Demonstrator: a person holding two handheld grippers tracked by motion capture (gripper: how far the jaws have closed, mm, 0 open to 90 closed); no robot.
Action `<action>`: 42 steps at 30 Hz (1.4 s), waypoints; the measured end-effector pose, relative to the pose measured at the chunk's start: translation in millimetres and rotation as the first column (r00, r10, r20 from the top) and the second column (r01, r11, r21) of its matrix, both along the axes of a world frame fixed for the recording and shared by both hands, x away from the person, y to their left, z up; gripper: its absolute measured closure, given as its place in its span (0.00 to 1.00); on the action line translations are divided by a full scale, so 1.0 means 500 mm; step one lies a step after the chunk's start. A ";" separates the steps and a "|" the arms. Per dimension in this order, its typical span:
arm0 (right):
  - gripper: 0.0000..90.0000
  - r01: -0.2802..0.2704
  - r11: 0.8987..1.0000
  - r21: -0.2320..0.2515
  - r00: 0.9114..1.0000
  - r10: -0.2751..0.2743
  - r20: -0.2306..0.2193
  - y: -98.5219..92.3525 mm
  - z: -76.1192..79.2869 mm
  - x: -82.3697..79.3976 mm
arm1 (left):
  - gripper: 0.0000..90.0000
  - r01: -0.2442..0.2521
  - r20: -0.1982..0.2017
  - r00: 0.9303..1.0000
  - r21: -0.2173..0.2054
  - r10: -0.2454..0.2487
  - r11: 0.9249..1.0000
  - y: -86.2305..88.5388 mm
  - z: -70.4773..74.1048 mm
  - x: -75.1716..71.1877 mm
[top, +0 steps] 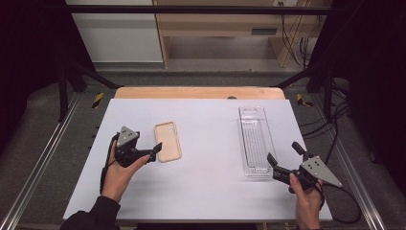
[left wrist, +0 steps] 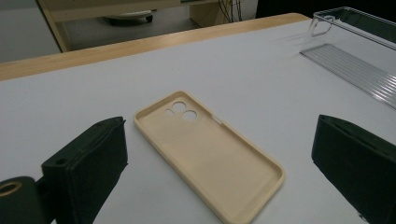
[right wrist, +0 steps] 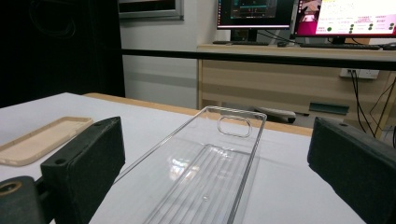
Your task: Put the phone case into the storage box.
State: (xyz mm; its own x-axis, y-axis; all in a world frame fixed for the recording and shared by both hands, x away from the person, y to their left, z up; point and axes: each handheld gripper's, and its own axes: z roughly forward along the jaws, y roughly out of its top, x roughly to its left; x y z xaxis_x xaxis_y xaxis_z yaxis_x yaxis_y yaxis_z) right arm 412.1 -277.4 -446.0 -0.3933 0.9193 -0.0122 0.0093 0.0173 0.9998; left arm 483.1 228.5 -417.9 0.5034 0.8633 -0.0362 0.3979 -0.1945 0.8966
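Note:
A beige phone case [top: 168, 141] lies open side up on the white table [top: 206, 191], left of centre. It lies just ahead of my left gripper's spread jaws, with its camera holes at the far end [left wrist: 210, 154]. My left gripper [top: 155, 152] is open, held by a hand just left of the case. A clear plastic tray [top: 255, 140] lies lengthwise right of centre. My right gripper [top: 283, 157] is open at the tray's near right corner, jaws wide with nothing between them. The right gripper view looks along the tray [right wrist: 205, 172], with the phone case [right wrist: 42, 137] at far left.
A wooden strip [top: 198, 92] edges the table's far side. Metal rails run along both sides of the table. Black frame posts and cables [top: 330, 124] stand at the right. A desk with monitors [right wrist: 299, 18] lies beyond the table.

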 end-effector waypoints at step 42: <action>0.06 0.014 1.000 0.010 1.000 -0.014 -0.002 -0.004 -0.002 -0.003 | 0.93 0.027 -0.212 0.977 0.094 -0.006 0.995 -0.080 -0.049 0.042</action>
State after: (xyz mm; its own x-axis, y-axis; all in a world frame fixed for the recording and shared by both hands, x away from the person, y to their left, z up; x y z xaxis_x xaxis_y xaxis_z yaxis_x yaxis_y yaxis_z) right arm 410.5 -279.7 -446.8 -0.3803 0.9249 -0.0026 0.0110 0.0074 0.9999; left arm 504.0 188.7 -442.3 0.5074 0.8596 -0.0606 0.5721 -0.2834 0.7696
